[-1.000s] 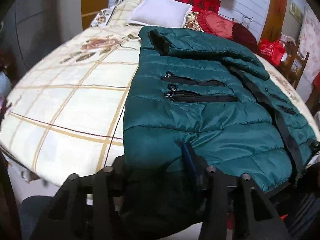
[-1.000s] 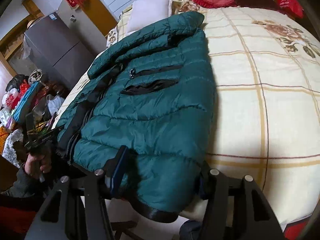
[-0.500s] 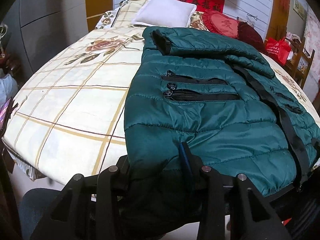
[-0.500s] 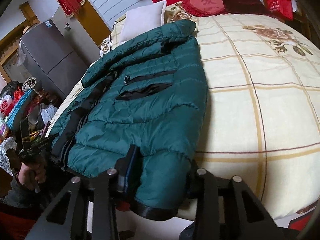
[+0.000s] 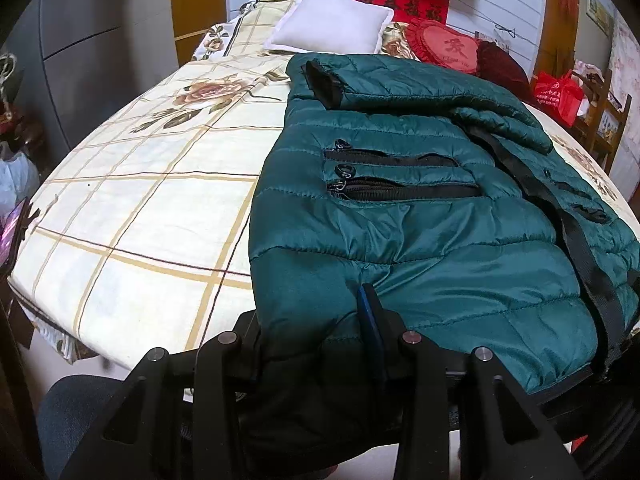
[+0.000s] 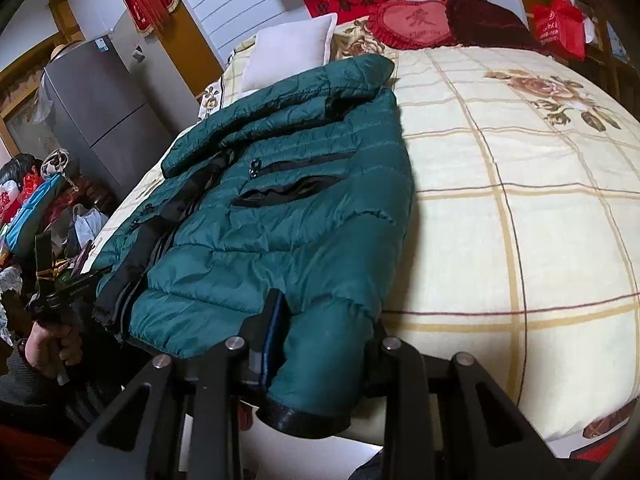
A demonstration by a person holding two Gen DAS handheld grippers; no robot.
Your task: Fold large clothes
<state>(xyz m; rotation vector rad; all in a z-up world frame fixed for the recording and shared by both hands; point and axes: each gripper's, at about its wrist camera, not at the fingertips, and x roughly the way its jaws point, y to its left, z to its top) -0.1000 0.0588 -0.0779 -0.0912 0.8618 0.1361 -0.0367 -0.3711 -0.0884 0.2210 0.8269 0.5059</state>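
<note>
green quilted jacket [image 5: 420, 216] lies spread on the checked bed [image 5: 132, 216], filling the centre and right of the left wrist frame, one sleeve folded across its top. left gripper [image 5: 316, 344] sits at the lower middle, clamped on the jacket's hem. right gripper [image 6: 320, 332], at the lower centre of its frame, is closing with the hem corner bunched between its fingers, seemingly already pinched. white pillow [image 5: 332, 22] sits at the upper centre.

Both grippers, left [image 5: 316, 344] and right [image 6: 316, 336], are matte black, with triangular cut-outs, silver screw heads and blue-edged pads; the hand [image 6: 54, 342] wears a dark grey sleeve
</note>
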